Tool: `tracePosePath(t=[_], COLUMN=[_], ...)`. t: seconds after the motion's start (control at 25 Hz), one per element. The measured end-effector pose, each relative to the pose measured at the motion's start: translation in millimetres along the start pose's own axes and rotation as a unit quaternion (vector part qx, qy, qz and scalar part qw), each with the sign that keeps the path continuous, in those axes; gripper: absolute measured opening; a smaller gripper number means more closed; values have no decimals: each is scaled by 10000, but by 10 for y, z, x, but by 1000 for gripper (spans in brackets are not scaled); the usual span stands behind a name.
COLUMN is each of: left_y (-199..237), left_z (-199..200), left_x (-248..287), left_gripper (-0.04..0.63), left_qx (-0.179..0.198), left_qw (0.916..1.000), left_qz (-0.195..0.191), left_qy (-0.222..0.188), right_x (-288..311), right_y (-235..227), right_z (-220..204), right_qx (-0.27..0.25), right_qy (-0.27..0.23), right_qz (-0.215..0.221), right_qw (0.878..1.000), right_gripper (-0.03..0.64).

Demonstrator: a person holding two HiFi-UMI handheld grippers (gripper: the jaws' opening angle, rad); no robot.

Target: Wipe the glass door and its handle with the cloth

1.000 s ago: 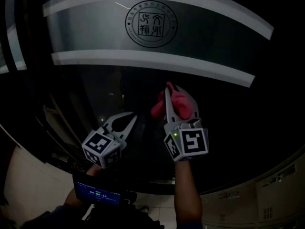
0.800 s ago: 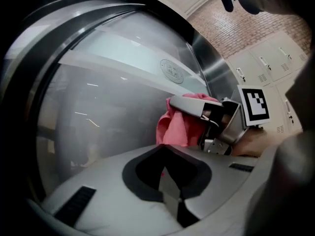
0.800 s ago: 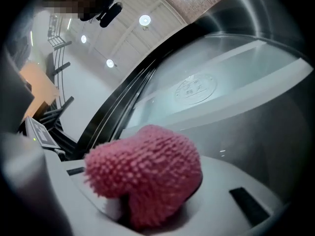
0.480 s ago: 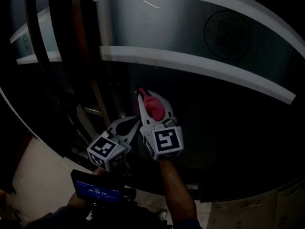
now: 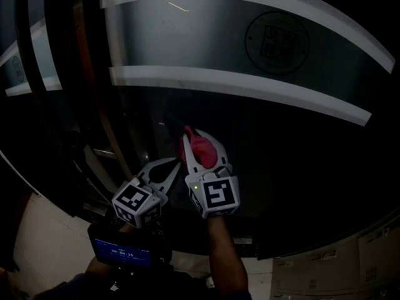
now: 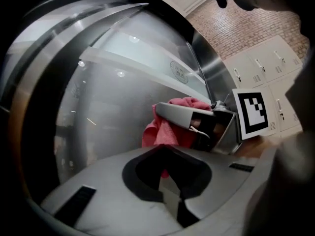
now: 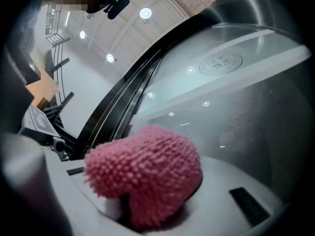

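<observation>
Our right gripper (image 5: 200, 140) is clenched on the pink cloth (image 7: 147, 176). In the right gripper view the shaggy wad fills the gap between the jaws and hides their tips. We cannot tell from any view whether the cloth actually touches the glass door (image 5: 281, 149) or sits just off it. From the head view it lies against the dark pane, below the lower frosted band (image 5: 237, 83). Our left gripper (image 5: 174, 162) sits just beside the right one, lower and to its left. Its jaws are closed together on nothing, with only a dark hollow behind their meeting tips. The head view is very dim. We cannot pick out the handle with any certainty among the dark upright bars (image 5: 94, 105) at the left. The round emblem (image 5: 277, 42) on the frosted panel is too faint to read. Our forearm (image 5: 225, 264) is cut off at the bottom edge, beside a small device with a lit screen (image 5: 122, 250). In the left gripper view, lockers (image 6: 266, 63) and a brick wall (image 6: 246, 28) show at the right.

A second ago the emblem stood left of centre and the right gripper worked further right. Since then both grippers have shifted left toward the upright bars, and the emblem now lies to the right. Over the last half second little has changed, and the cloth has stayed pinched throughout.
</observation>
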State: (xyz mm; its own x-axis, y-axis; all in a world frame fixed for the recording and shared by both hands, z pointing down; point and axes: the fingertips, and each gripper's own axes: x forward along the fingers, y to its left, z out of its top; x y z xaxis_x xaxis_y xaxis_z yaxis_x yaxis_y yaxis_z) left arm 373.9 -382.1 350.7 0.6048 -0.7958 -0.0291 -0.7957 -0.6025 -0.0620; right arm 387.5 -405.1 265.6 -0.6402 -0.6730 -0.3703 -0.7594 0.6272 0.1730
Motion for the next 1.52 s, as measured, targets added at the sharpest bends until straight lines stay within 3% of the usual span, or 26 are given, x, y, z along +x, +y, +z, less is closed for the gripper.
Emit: tracePosePath(t=[0.28, 0.52, 0.84, 1.0, 1.16, 1.32, 1.52], left_y=[-877, -1629, -2158, -2133, -1806, -1288, -626], left_z=[9, 42, 51, 22, -12, -114, -190], left_x=[676, 1165, 1584, 1580, 1370, 1008, 449], left_gripper=[3, 3, 3, 2, 3, 3, 3], left_qx=[-17, -226, -226, -176, 64, 22, -26], left_qw=[9976, 9947, 9926, 9938, 9977, 9998, 9988], left_qz=[-678, -989, -1181, -1085, -644, -128, 478], left_qy=[-151, -142, -158, -132, -194, -121, -93], right_x=[-926, -1899, -2443, -2408, -2130, -1624, -916], right_y=[-1062, -2203, -2788, -2754, -2406, -1756, -719], right_z=[135, 302, 254, 274, 405, 396, 6], right_qx=[-371, -433, -522, -481, -459, -431, -111], right_qy=[97, 86, 366, 279, -7, -238, 76], right_qz=[-930, -1919, -2284, -2206, -1924, -1292, -313], right_qw=[9949, 9804, 9715, 9738, 9802, 9904, 9994], right_gripper=[55, 55, 55, 55, 55, 55, 55])
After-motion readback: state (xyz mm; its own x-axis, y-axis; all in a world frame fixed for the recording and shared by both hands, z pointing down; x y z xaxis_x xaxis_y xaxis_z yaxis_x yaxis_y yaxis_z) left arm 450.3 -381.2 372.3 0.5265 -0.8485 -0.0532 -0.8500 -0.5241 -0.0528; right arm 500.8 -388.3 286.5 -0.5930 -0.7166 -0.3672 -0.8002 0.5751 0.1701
